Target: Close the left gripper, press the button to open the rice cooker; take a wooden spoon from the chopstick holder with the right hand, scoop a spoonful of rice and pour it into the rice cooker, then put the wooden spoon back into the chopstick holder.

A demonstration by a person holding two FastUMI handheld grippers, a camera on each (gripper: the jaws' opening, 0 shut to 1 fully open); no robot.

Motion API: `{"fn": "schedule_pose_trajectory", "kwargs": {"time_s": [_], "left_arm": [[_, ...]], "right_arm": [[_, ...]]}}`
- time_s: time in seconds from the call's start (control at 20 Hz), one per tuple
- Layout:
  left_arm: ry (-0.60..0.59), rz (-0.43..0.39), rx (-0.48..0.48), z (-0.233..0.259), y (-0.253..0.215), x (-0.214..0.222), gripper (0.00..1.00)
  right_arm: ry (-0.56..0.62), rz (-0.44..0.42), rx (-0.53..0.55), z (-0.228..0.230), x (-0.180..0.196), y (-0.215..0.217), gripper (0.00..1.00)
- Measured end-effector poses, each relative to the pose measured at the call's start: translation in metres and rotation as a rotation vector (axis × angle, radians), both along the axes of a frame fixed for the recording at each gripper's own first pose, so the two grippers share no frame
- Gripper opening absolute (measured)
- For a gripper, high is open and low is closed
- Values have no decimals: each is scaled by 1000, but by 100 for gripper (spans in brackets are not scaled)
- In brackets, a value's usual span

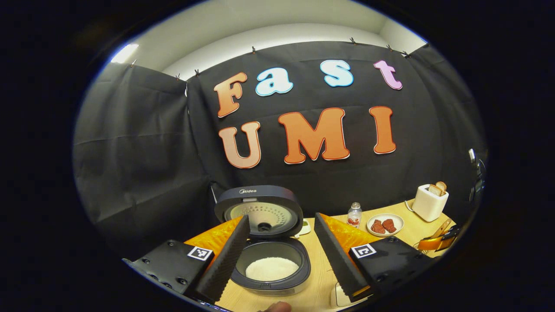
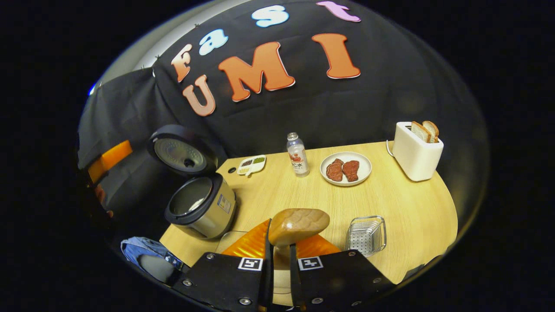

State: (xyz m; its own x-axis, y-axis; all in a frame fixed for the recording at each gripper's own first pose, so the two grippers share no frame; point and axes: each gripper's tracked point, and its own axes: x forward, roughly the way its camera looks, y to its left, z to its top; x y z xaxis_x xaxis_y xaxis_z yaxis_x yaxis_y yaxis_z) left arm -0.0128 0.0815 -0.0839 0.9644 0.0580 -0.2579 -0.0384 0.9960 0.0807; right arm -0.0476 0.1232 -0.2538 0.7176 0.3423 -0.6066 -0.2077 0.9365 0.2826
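Jaws of the left gripper (image 1: pixel 284 255) stand wide apart in the lower middle of the left gripper view, holding nothing, with the dark round rice cooker (image 1: pixel 271 264) showing between them on the pale wooden table (image 1: pixel 318 281). Its lid (image 1: pixel 259 210) is raised upright behind the pot, and white rice (image 1: pixel 272 268) lies in the bowl. In the right gripper view, the jaws of the right gripper (image 2: pixel 279 255) at the bottom centre are nearly together, clamped on the stem of the brown wooden spoon (image 2: pixel 298 225), whose rounded bowl stands up just above the fingertips. In that view the rice cooker (image 2: pixel 201 206) sits at the lower left of the frame, lid open. A wire mesh basket (image 2: pixel 367 235) lies right of the spoon. Farther back are a white plate of red meat (image 2: pixel 345 169), a small clear bottle (image 2: pixel 297 154), a small white dish (image 2: pixel 252 164) and a white toaster with bread slices (image 2: pixel 417 149) at the upper right.
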Motion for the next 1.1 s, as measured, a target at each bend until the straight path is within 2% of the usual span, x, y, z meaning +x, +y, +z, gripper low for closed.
{"fn": "schedule_pose_trajectory", "kwargs": {"time_s": [0.25, 0.35, 0.4, 0.45, 0.5, 0.55, 0.6, 0.65, 0.7, 0.85, 0.9, 0.95, 1.0, 1.1], "left_arm": [[31, 25, 2, -9, 12, -4, 100], [41, 31, -8, -11, 17, -4, 93], [46, 32, -5, -14, 21, -4, 100], [52, 30, 3, -16, 23, -3, 100], [56, 27, 10, -19, 24, -2, 94], [61, 22, 12, -21, 25, -1, 93], [65, 16, 10, -23, 25, 0, 94], [68, 10, 5, -25, 25, 2, 100], [73, 5, 2, -28, 26, 4, 94], [88, -10, -5, -39, 30, 10, 94], [94, -14, -2, -41, 33, 14, 100], [94, -19, 2, -42, 35, 15, 94], [89, -27, 4, -42, 37, 18, 100], [91, -36, 6, -46, 40, 22, 100]], "right_arm": [[40, 39, -125, -48, -5, 15, 16], [46, 42, -175, -61, -6, 15, 16], [36, 45, -207, -63, -5, 14, 16], [20, 50, -232, -63, -5, 14, 16], [-10, 52, -249, -60, -2, 16, 16], [-29, 54, -276, -59, -1, 15, 16], [-35, 51, -301, -63, -4, 13, 16], [-44, 44, -323, -64, -4, 13, 16], [-47, 49, -354, -69, -6, 15, 16], [-81, 105, -456, -84, -13, 25, 16], [-85, 113, -470, -88, -14, 29, 14], [-86, 111, -480, -89, -14, 31, 10], [-79, 98, -475, -91, -14, 31, 14], [-39, 39, -422, -97, -13, 28, 13]]}}
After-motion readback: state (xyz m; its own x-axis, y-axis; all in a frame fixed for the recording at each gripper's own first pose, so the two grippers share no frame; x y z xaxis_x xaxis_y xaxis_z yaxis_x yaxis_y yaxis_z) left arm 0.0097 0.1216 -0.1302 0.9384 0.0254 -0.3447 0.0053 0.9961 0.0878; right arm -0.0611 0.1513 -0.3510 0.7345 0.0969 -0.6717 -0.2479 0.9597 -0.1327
